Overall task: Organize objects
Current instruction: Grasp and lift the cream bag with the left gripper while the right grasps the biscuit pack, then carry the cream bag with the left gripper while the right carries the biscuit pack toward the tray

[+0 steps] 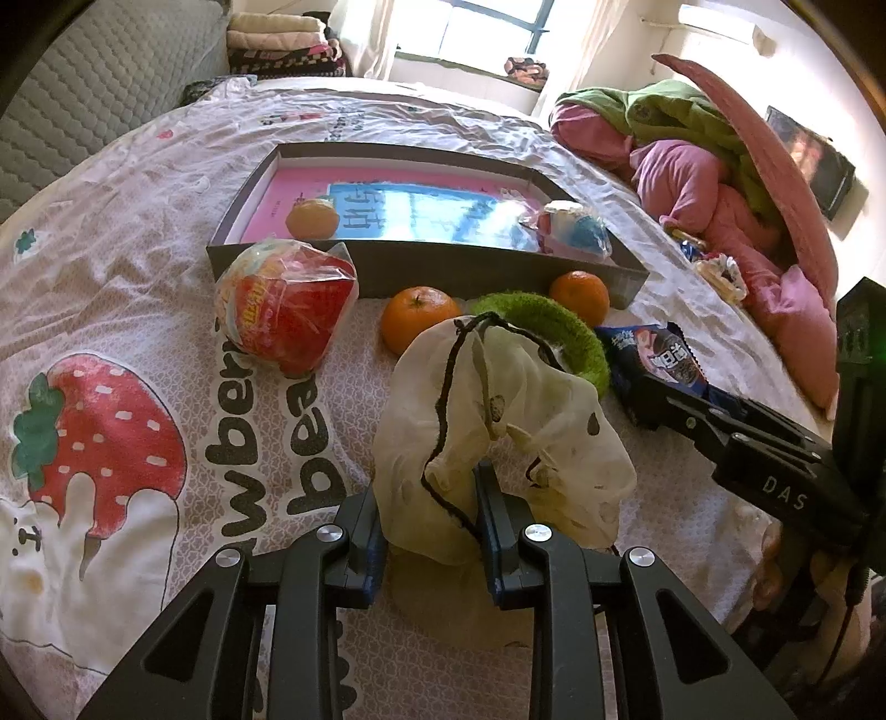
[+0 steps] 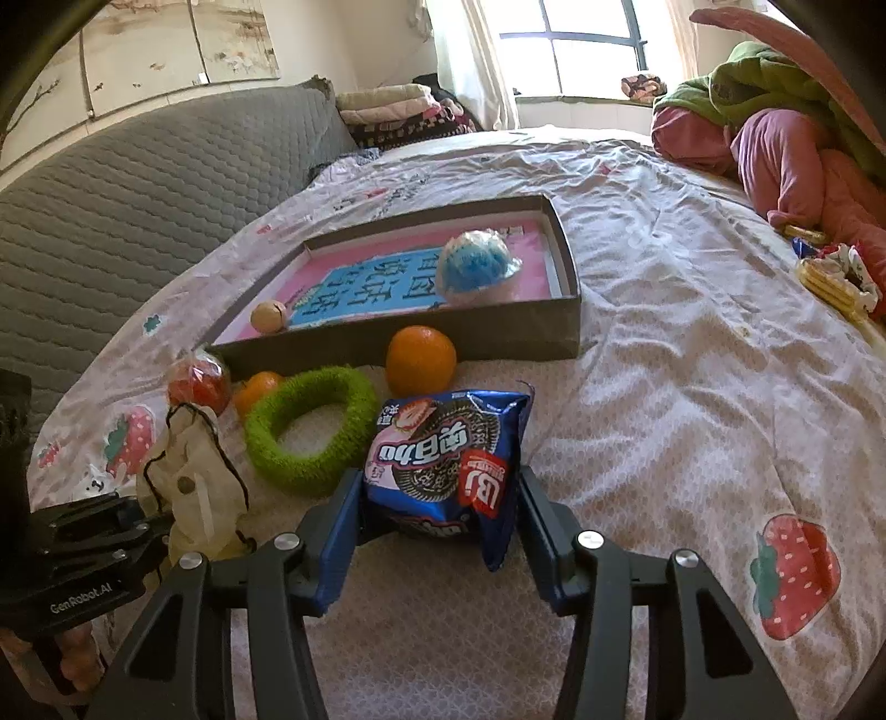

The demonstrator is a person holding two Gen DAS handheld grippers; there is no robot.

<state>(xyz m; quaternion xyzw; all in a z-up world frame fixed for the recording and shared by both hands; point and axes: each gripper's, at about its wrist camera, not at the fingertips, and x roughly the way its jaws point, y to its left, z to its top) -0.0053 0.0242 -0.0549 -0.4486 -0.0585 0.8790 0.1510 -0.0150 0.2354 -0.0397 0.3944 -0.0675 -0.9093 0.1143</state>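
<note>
My left gripper [image 1: 429, 498] is shut on a cream mesh drawstring bag [image 1: 498, 421], also in the right wrist view [image 2: 191, 487]. My right gripper [image 2: 440, 498] is shut on a blue cookie packet [image 2: 443, 459], also in the left wrist view [image 1: 653, 360]. A grey box [image 1: 421, 271] [image 2: 398, 338] with a pink and blue floor holds a small orange [image 1: 312, 219] and a blue-white wrapped ball [image 2: 476, 263]. In front of it lie two oranges [image 1: 418, 318] [image 1: 580, 293], a green fuzzy ring [image 2: 310, 437] and a red wrapped snack [image 1: 288, 310].
All lies on a bed with a strawberry-print sheet [image 2: 692, 387]. Pink and green bedding [image 1: 709, 166] is piled at the right, with small snacks [image 2: 830, 277] beside it. A grey quilted headboard [image 2: 138, 188] stands at the left. Folded blankets [image 1: 282, 41] lie near the window.
</note>
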